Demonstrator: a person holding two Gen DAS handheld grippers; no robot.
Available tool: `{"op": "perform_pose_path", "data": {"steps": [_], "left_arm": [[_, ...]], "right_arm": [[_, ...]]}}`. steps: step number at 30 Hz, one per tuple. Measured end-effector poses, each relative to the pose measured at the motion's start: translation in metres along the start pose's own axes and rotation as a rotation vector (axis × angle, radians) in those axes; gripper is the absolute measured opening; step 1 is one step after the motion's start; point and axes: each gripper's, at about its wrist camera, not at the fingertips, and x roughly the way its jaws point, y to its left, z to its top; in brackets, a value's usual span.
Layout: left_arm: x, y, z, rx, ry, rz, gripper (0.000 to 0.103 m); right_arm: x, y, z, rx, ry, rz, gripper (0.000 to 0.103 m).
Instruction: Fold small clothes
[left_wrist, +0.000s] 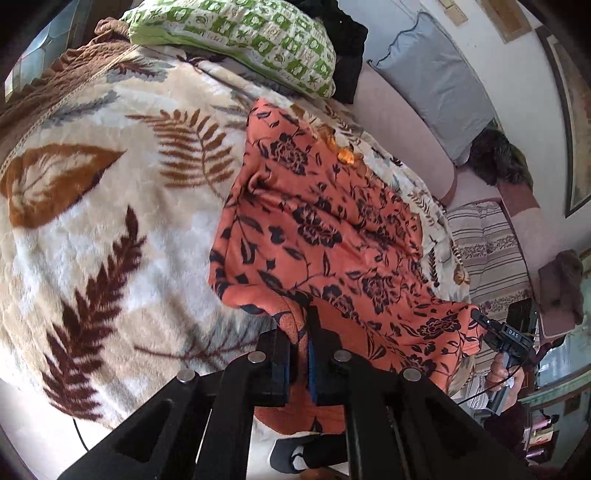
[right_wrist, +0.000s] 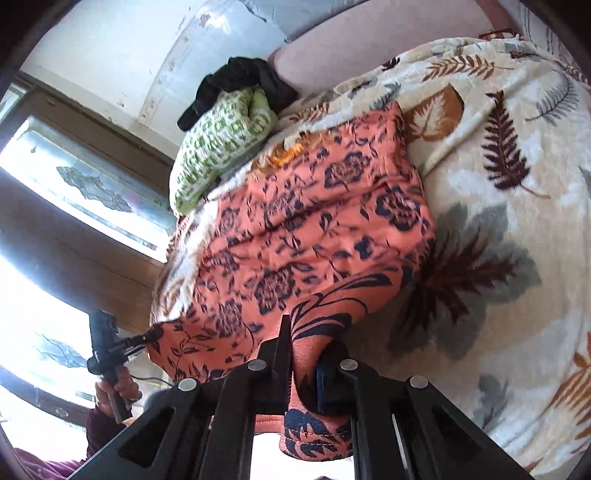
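Left-wrist and right-wrist views of an orange garment with a dark floral print (left_wrist: 317, 229) spread over a bed covered by a cream blanket with brown and grey leaf motifs (left_wrist: 110, 229). The far part of the garment lies on the blanket; its near hem is raised off the bed and pulled between the two grippers.

Left gripper (left_wrist: 300, 354): jaws closed on a fold of the near corner of the garment, with orange cloth pinched between the blue-edged pads and hanging below them. In the right-wrist view the same gripper (right_wrist: 153, 334) appears at lower left, held in the person's left hand (right_wrist: 116, 391), its tips at the garment's corner.

Right gripper (right_wrist: 303, 354): jaws clamped on the other near corner, where bunched cloth fills the space between the fingers and droops beneath. In the left-wrist view this gripper (left_wrist: 476, 315) is seen at lower right, tips on the garment's edge, carried by the right hand (left_wrist: 504, 373).

Background: a green-and-white patterned pillow (left_wrist: 236, 40) rests at the head of the bed, with a black garment (left_wrist: 347, 48) just behind it. A grey-blue cushion (left_wrist: 436, 81) leans on a pinkish sofa (left_wrist: 402, 129) beside the bed. Patterned glass windows (right_wrist: 92, 188) fill the left of the right-wrist view.
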Motion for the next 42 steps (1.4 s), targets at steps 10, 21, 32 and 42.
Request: {"op": "perform_pose_path", "data": {"steps": [10,21,32,42], "left_arm": [[0.083,-0.005,0.206,-0.047,-0.041,0.037,0.007],[0.131,0.084,0.217,-0.387,-0.220,-0.088,0.036],[0.101,-0.018,0.095,-0.191,-0.276,0.089,0.067],[0.150,-0.013,0.086,-0.108,-0.128,0.131,0.067]], "right_arm": [[0.069,-0.044,0.181,0.219,-0.204,-0.021,0.010],[0.147,-0.140,0.208,0.553,-0.303,0.142,0.077],[0.125,-0.006,0.165,0.013,-0.088,-0.171,0.047],[0.245,0.026,0.179,-0.187,0.090,-0.526,0.039]]}}
